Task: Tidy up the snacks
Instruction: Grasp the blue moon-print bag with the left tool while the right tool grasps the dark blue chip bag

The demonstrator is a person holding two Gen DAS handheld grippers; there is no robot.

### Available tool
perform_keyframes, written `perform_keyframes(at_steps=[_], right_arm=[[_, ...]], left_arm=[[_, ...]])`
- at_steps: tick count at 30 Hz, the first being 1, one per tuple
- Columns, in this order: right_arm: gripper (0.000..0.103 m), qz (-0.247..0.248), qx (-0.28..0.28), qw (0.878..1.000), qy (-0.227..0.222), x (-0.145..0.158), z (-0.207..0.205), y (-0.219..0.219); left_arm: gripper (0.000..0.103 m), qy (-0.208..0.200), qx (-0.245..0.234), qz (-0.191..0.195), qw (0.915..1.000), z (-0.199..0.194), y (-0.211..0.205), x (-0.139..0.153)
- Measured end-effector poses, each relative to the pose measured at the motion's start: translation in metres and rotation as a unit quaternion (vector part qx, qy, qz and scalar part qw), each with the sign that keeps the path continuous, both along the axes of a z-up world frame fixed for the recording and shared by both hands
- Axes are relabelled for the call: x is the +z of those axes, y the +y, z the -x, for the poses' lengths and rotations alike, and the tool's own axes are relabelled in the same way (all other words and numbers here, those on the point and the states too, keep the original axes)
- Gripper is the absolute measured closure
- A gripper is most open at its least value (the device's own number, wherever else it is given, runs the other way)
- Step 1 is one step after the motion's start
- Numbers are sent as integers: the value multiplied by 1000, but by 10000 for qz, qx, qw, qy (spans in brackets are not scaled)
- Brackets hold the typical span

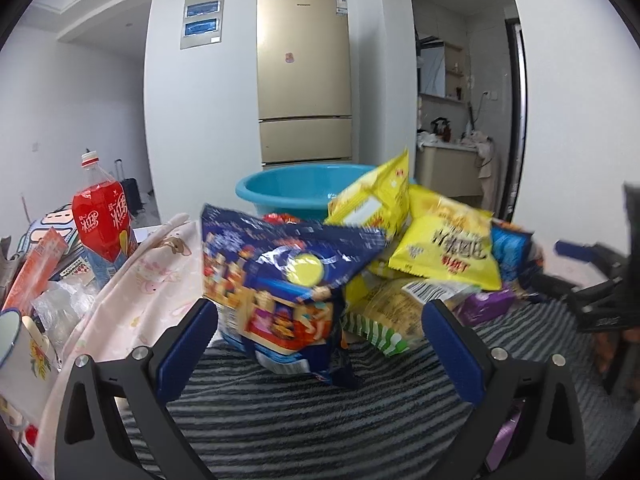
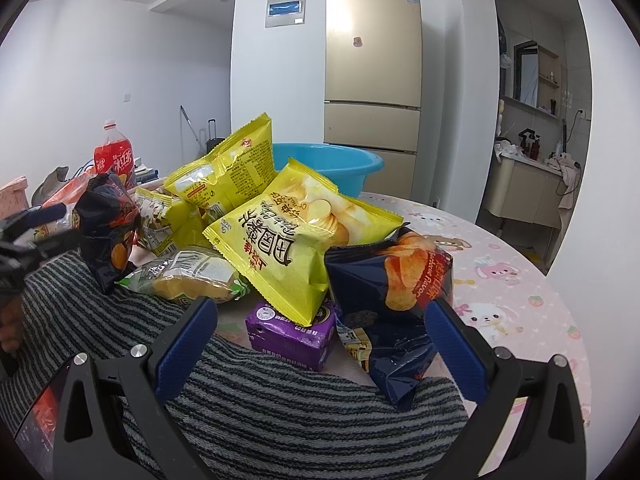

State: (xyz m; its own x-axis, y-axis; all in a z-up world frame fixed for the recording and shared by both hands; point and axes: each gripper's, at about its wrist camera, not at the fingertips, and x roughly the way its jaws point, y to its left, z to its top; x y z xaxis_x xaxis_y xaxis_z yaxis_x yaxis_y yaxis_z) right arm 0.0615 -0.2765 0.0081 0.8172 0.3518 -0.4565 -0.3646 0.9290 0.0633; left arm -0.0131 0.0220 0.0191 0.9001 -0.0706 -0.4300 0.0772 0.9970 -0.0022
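Two open hand-held grippers (image 1: 318, 316) (image 2: 320, 316) before piled snack bags (image 2: 296, 236).

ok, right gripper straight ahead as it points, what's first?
Probably the purple carton, low between the open fingers of the right gripper; the dark blue chip bag sits beside the right finger. Depth is unclear.

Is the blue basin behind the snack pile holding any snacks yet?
Cannot tell for certain. The visible inner wall of the blue basin looks bare, but its bottom is hidden behind the yellow chip bags in both views.
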Motion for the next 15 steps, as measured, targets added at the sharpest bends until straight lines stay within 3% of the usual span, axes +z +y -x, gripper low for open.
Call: perform_keyframes(at_steps=[3, 7, 11, 15], right_arm=[[0, -52, 15, 10000, 72, -1, -3, -1], [0, -138, 13, 9998, 145, -2, -5, -4], [0, -206, 17, 9995, 245, -3, -7, -7], [0, -250, -4, 9991, 345, -5, -10, -10]], left_arm=[[0, -10, -100, 14, 9999, 2, 23, 15], [0, 484, -445, 64, 9978, -21, 48, 12], [0, 1065, -912, -186, 9899, -47, 48, -4], [0, 1175, -1006, -511, 9866, -60, 38, -17]])
